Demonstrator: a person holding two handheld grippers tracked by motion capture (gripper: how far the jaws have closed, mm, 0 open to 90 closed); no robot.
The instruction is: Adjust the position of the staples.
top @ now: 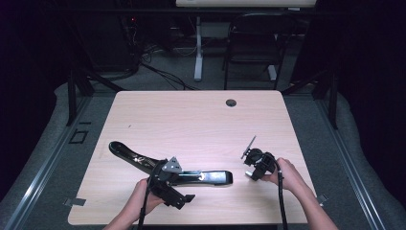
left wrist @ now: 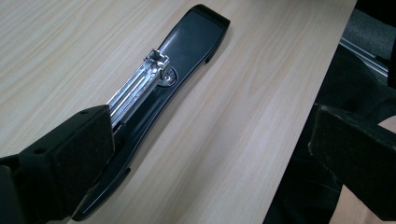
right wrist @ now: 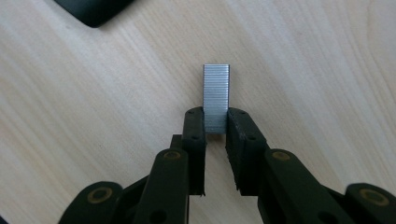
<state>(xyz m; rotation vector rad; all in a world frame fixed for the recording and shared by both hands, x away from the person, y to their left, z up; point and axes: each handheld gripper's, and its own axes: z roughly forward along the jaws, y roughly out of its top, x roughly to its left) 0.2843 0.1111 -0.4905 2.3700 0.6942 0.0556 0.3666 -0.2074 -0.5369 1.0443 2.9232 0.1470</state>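
Note:
A long black stapler (top: 129, 154) lies opened flat across the near left of the wooden table (top: 191, 120). In the left gripper view its silver staple channel (left wrist: 140, 86) faces up and runs toward the stapler's far end (left wrist: 196, 32). My left gripper (top: 184, 188) (left wrist: 210, 149) hovers over the stapler's middle, jaws wide open, one pad (left wrist: 79, 154) above the stapler body and the other toward the table's near edge. My right gripper (top: 249, 166) (right wrist: 216, 119) is low over the table at the near right. It is shut on one end of a short silver strip of staples (right wrist: 216, 91).
A round cable hole (top: 231, 102) sits near the table's far edge. A black chair (top: 253, 43) and a white desk leg (top: 197, 48) stand on the floor beyond. The table's near edge (left wrist: 299, 116) runs close by my left gripper.

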